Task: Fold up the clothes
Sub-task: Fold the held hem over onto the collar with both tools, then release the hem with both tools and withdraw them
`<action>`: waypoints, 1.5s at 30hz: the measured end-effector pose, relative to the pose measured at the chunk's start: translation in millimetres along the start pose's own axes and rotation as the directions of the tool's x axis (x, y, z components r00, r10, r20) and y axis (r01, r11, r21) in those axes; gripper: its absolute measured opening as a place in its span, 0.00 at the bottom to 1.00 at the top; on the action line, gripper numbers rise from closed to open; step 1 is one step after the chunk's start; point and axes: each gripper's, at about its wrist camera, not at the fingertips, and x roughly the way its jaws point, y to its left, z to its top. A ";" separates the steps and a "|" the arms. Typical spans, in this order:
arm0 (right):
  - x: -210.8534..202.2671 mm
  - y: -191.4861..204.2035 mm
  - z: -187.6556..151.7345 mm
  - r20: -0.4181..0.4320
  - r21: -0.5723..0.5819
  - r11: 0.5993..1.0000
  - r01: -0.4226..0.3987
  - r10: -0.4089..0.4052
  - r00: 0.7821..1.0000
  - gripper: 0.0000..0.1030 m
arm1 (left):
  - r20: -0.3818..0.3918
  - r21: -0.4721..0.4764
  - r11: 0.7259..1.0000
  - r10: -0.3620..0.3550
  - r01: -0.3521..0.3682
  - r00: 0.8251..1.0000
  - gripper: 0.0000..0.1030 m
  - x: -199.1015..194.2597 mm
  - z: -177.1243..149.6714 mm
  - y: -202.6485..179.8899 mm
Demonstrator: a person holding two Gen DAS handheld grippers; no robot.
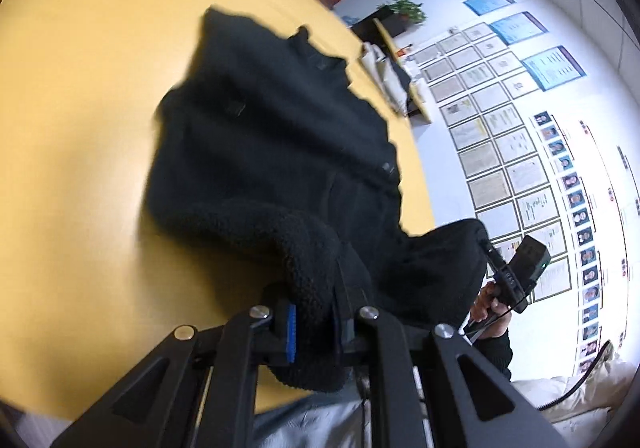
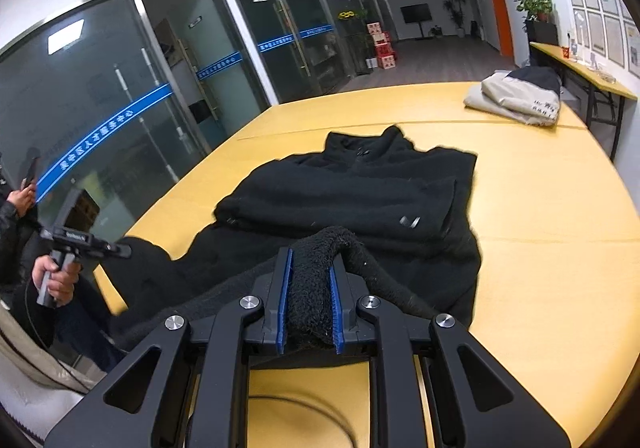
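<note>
Left gripper: my left gripper [image 1: 314,322] is clenched on a thick fleece edge of the jacket [image 1: 276,151]; the blue pads [image 1: 291,332] press into the pile from both sides.
Right gripper: my right gripper [image 2: 310,304] is likewise clamped on a rolled fleece edge, which bulges up between its blue pads [image 2: 285,300].
Jacket: black fleece, lying on the yellow surface [image 2: 540,248], collar at the far end. The upper body lies flat with one part folded across it. The near edge is raised off the surface where both grippers hold it.
Jacket position: mid-surface, towards the near edge; in the right view the near left portion hangs past the surface edge.
Hands: in the left view a hand [image 1: 490,306] grips the right tool's handle at the lower right; in the right view a hand [image 2: 56,276] grips the left tool's handle at the lower left.
Other clothing: a folded beige and dark pile [image 2: 516,95] sits at the far right corner of the surface, well apart from the jacket.
Surroundings: glass doors [image 2: 160,95] with blue stripes to the left; a wall of framed papers [image 1: 492,135] to the right.
Image quality: left view is motion-blurred; fine detail on the jacket is not legible there.
</note>
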 end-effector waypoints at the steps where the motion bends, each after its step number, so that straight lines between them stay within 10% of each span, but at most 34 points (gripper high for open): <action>1: 2.5 -2.2 8.2 0.004 -0.001 1.000 0.009 -0.009 1.000 0.14 | 0.006 0.018 1.000 -0.006 0.006 1.000 0.12 5.8 13.8 -6.3; 8: 38.0 -39.5 86.2 0.060 0.022 0.999 0.048 -0.049 0.997 0.14 | 0.066 0.085 0.996 -0.003 -0.003 0.998 0.12 31.2 120.8 -25.6; 17: 151.5 -141.5 158.1 0.013 0.150 0.983 0.104 -0.108 0.994 0.14 | 0.086 -0.050 0.998 0.047 -0.043 0.995 0.13 87.0 255.4 26.0; 25: 245.9 -223.4 145.8 -0.141 0.244 0.961 0.128 -0.095 0.985 0.14 | -0.005 -0.090 0.994 0.053 -0.053 0.999 0.15 141.8 312.0 76.8; 30: 234.1 -244.4 141.7 -0.061 0.287 0.952 0.103 -0.089 0.994 0.19 | -0.059 -0.090 0.994 0.052 -0.058 0.997 0.19 164.6 328.2 94.9; 35: 217.0 -263.0 140.0 0.033 0.323 0.943 0.074 -0.090 0.995 0.89 | -0.074 -0.064 0.997 0.046 -0.051 0.996 0.26 159.2 330.9 97.5; 40: 210.2 -270.9 141.2 0.034 0.294 0.951 0.097 -0.111 0.993 0.89 | 0.096 -0.028 0.994 0.109 -0.107 0.989 0.83 125.8 335.9 99.7; 45: 233.6 -271.4 130.3 -0.031 0.264 0.961 0.088 -0.083 0.996 0.90 | 0.117 -0.023 0.982 0.187 -0.185 0.975 0.85 127.9 337.2 116.0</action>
